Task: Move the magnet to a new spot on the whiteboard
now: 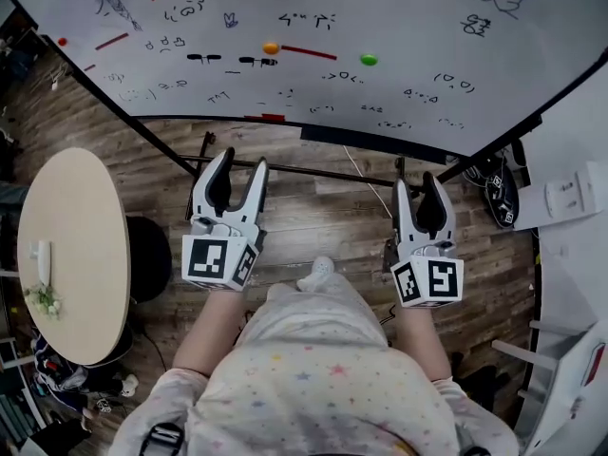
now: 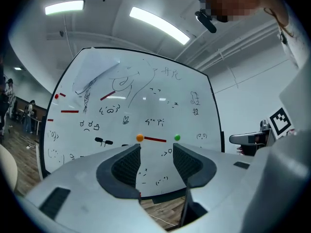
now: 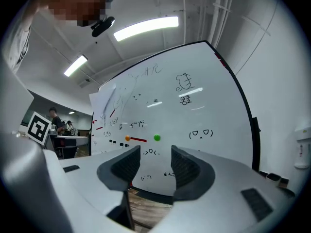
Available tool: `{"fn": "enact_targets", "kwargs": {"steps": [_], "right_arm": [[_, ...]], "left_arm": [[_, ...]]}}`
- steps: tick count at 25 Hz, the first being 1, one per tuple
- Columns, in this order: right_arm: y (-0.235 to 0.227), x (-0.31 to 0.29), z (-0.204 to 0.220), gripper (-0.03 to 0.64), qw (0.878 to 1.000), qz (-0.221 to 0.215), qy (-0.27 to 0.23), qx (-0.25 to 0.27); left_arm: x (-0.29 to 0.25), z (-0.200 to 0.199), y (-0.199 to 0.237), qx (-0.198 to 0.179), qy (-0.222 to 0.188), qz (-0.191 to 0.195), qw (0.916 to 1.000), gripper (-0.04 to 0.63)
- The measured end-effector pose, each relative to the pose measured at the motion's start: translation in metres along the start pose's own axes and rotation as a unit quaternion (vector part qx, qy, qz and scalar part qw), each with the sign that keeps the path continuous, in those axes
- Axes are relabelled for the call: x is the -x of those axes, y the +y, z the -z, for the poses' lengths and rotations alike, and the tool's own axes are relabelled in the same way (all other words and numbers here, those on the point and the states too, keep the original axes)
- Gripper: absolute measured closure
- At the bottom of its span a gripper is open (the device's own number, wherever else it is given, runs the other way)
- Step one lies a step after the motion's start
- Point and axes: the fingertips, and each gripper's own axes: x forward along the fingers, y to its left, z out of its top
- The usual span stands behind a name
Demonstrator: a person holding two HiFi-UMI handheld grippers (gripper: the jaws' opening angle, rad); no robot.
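The whiteboard (image 1: pixel 418 17) stands ahead of me, covered in small doodles. On it sit a round orange magnet (image 1: pixel 271 47), a round green magnet (image 1: pixel 369 60) and a small red one (image 1: pixel 63 41) at far left. A red bar (image 1: pixel 309 52) lies between orange and green. My left gripper (image 1: pixel 243 160) and right gripper (image 1: pixel 418 182) hang open and empty above the floor, well short of the board. The left gripper view frames the orange magnet (image 2: pixel 140 138) and green magnet (image 2: pixel 177 138) just above the left gripper (image 2: pixel 156 152). In the right gripper view the green magnet (image 3: pixel 157 137) shows above the right gripper (image 3: pixel 155 157).
A round beige table (image 1: pixel 66 255) with a white object (image 1: pixel 42 259) stands at left, a black stool (image 1: pixel 147 255) beside it. The board's black frame bar (image 1: pixel 313 171) crosses the wooden floor near the grippers. Dark shoes (image 1: pixel 499 193) lie at right, by a white cabinet (image 1: pixel 570 198).
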Motion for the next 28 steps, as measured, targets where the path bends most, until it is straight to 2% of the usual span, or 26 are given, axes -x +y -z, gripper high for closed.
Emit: {"fn": "enact_targets", "kwargs": {"steps": [6,13,23,28], "right_arm": [[-0.033,-0.024,0.001,0.436,1.0,-0.012,0.01,0.009],[-0.036,-0.052,0.004,0.436,1.0,-0.02,0.013,0.007],[-0.018,-0.119,-0.011,0.436,1.0,0.007,0.001,0.018],[-0.008,-0.149,-0.01,0.436,0.999,0.029,-0.004,0.019]], "left_arm": [[-0.031,0.008,-0.018,0.003,0.003,-0.003,1.0,0.405],[-0.062,0.012,-0.007,0.008,0.007,0.0,0.9999,0.405],[-0.12,-0.004,0.053,0.006,-0.012,0.028,0.9995,0.405],[-0.148,0.0,0.079,0.009,-0.009,0.049,0.9987,0.405]]}}
